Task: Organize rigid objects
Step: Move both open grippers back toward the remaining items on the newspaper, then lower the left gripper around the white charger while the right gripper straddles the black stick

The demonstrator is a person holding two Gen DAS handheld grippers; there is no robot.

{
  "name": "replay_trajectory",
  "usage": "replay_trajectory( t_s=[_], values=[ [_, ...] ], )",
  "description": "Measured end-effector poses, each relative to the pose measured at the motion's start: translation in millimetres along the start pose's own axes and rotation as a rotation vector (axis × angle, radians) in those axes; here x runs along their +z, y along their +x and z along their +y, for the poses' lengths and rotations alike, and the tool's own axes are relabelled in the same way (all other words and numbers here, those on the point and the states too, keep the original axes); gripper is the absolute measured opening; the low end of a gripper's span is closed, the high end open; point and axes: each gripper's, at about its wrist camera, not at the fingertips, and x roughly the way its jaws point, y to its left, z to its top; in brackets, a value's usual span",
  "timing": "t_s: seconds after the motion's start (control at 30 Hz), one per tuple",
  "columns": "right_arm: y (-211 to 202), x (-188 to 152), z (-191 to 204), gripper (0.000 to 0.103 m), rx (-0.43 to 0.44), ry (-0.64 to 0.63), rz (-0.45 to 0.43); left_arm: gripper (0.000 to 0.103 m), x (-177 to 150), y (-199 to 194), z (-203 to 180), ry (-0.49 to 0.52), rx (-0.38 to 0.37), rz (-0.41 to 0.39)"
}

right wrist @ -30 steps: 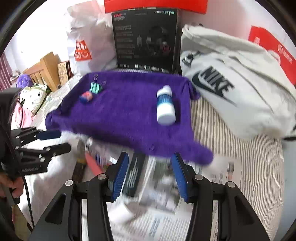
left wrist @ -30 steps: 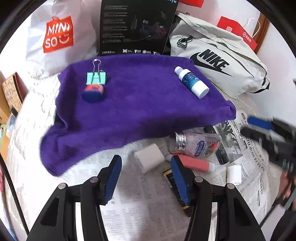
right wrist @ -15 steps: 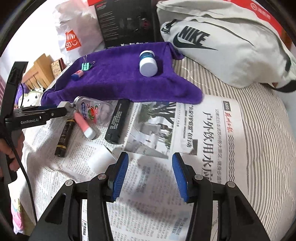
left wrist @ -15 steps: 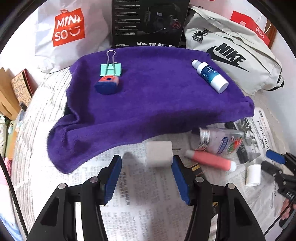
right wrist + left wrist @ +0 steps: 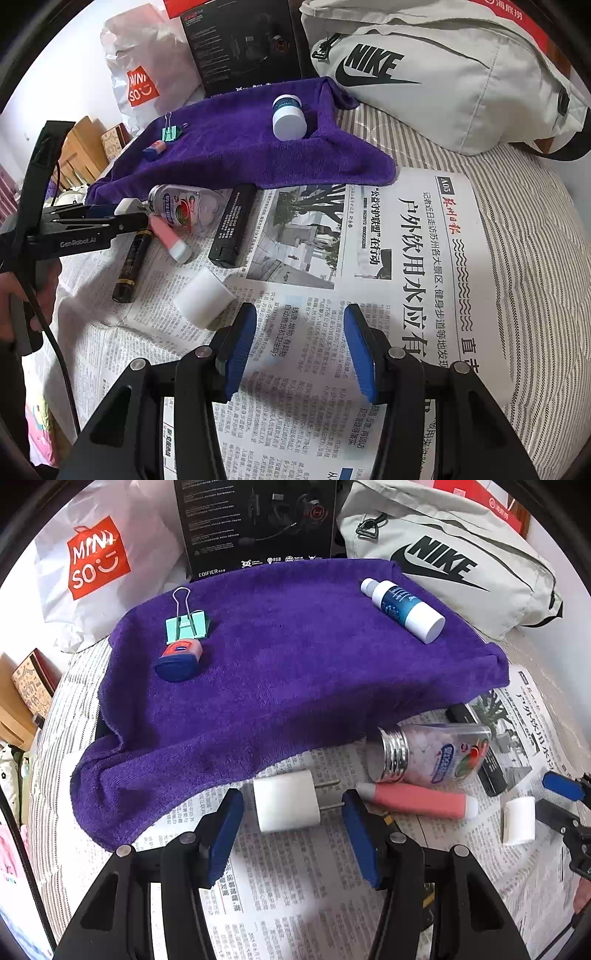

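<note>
Charger plug (image 5: 288, 805) flanked by purple towel (image 5: 295, 664), pink tube (image 5: 417, 800), clear bottle (image 5: 432, 753)

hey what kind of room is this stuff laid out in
Probably a bedroom: the newspaper and purple towel lie on a striped bedsheet, with a Nike bag behind them.

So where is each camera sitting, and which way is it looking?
Left wrist: on the left gripper, looking down and forward at a white plug lying on newspaper, purple towel beyond; own open fingers show.
Right wrist: on the right gripper, looking down at newspaper, a white block beside its open fingers; a hand holding the left gripper shows.
Both see the towel, the clear bottle and the pink tube.
</note>
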Motion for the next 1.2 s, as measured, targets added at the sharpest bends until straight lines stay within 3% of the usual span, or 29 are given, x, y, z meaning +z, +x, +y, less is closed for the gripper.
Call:
replay_trajectory(
  t_s=[0.2, 0.4, 0.73, 0.83, 0.97, 1.2],
  values=[
    [2.6, 6.7, 3.5, 0.049, 0.017, 0.018, -0.006, 0.052, 1.4, 0.7, -1.5, -0.011, 0.008, -0.009],
    [6.2, 26.9, 23.8, 0.049, 0.028, -0.042, -0.022, 0.046, -10.8, -6.0, 5.1, 0.015, -0.005, -0.012],
    [45.2, 63.1, 45.2, 0.048, 0.032, -0.094, 0.019, 0.044, -21.9, -11.8, 15.7, -0.012, -0.019, -0.033],
    [55.7, 69.7, 52.3, 0.036, 0.013, -0.121, 0.014, 0.044, -23.5, -12.0, 14.9, -0.026, -0.005, -0.048],
    [61.2, 69.7, 57.4, 0.028, -0.032, -0.147, -0.004, 0.044, -29.1, -13.2, 16.5, -0.03, -0.012, -0.09],
    [58.8, 59.4, 58.4, 0.028, -0.052, -0.159, -0.074, 0.044, -37.9, -14.6, 16.6, -0.028, -0.007, -0.156]
  ],
)
